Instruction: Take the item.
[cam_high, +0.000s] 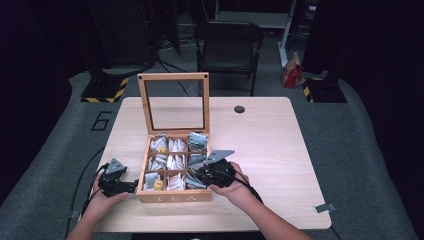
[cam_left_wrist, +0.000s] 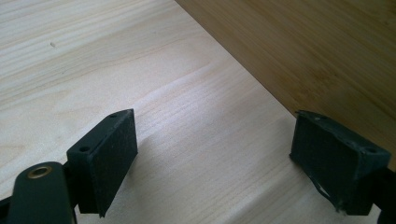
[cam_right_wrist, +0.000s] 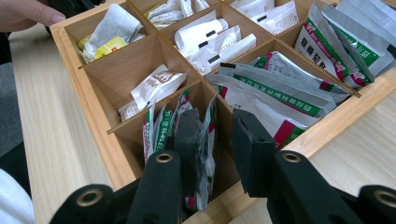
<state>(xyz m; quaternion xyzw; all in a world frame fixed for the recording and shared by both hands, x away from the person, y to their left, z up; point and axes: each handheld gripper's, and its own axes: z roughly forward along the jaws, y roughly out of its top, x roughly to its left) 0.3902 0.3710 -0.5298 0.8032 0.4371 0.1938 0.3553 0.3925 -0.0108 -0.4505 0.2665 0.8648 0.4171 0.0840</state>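
Note:
A wooden tea box (cam_high: 172, 197) stands open at the table's front centre, its glass lid (cam_high: 145, 105) upright. Its compartments hold several sachets. My right gripper (cam_high: 194, 176) reaches into the front right compartment. In the right gripper view its jaws (cam_right_wrist: 216, 119) straddle a green-and-white sachet (cam_right_wrist: 207, 140) standing on edge. One pad lies against the sachets, and a dark gap shows at the other pad. My left gripper (cam_high: 134, 186) rests low on the table beside the box's left wall (cam_left_wrist: 317, 46), open (cam_left_wrist: 215, 158) with nothing but bare wood between its jaws.
The table (cam_high: 280, 150) spreads bare to the right of the box. A round cable hole (cam_high: 239, 109) is near the back edge and a small metal clip (cam_high: 324, 207) near the front right corner. A folding chair (cam_high: 227, 45) stands behind the table.

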